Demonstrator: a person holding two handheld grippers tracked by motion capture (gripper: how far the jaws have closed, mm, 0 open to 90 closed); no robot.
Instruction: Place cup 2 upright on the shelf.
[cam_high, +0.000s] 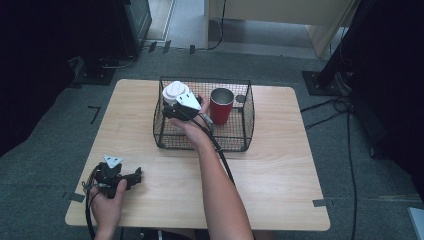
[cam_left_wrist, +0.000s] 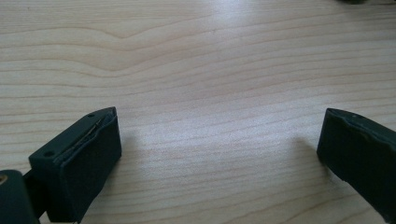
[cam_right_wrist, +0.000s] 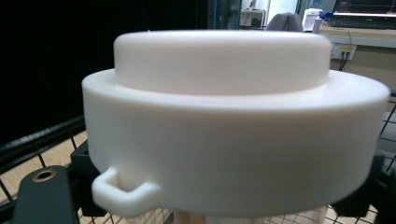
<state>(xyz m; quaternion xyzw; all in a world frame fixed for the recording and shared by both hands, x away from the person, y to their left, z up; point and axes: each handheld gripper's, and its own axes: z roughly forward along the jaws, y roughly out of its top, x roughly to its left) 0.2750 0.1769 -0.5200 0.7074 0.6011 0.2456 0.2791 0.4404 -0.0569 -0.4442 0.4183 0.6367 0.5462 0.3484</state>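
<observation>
Your wire basket (cam_high: 247, 117) stands at the middle of the table (cam_high: 280, 170), and inside it a red cup (cam_high: 221, 105) sits upright and open on the right side, with nothing to be seen in it from here. On the basket's left side your right gripper (cam_high: 176, 102) is pressed shut on a white lidded container (cam_high: 173, 91), holding it just below the wide white lid (cam_right_wrist: 233, 126), which has a small loop tab at its lower edge. No writing can be read on anything. Your right forearm reaches forward over the basket's near rim. Your left gripper (cam_high: 135, 176) rests on the table's near left corner, well away from the basket, its jaws spread wide over bare wood
</observation>
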